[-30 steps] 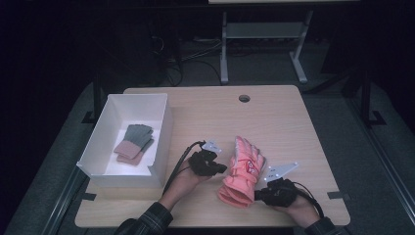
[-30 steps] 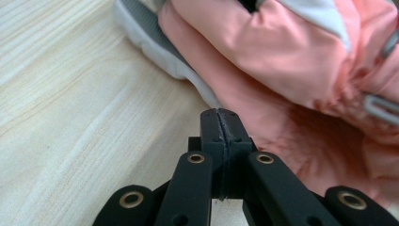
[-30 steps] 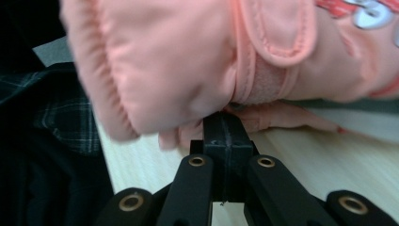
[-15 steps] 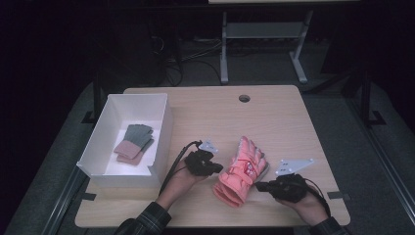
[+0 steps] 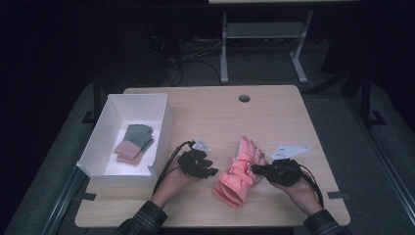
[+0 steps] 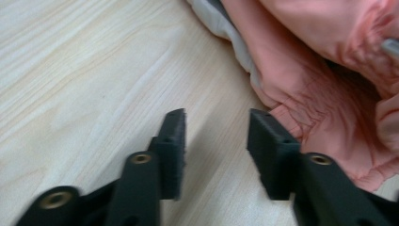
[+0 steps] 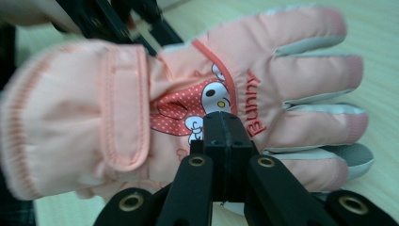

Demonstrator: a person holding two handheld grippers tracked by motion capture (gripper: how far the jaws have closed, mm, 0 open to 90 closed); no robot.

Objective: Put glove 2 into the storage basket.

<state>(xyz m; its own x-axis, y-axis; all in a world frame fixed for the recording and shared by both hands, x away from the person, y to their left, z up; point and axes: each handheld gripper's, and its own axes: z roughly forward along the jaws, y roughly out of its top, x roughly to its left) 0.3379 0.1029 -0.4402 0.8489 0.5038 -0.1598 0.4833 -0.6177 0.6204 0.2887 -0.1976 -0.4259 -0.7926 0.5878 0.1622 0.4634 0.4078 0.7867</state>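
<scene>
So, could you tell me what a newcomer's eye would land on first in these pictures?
Most likely the padded pink winter glove with a cartoon bunny, lying bright on the pale wooden table near its front edge. The right hand-held gripper is shut on its edge, while the left hand-held gripper sits just beside it, jaws having just opened. Farther left stands a white rectangular box holding a green and pink knitted glove.

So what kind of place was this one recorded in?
Probably a lab or a workroom set up for recording, not a home: a plain wooden desk with a cable hole, dark surroundings with loose cables on the floor, and the metal legs of another table behind.
</scene>
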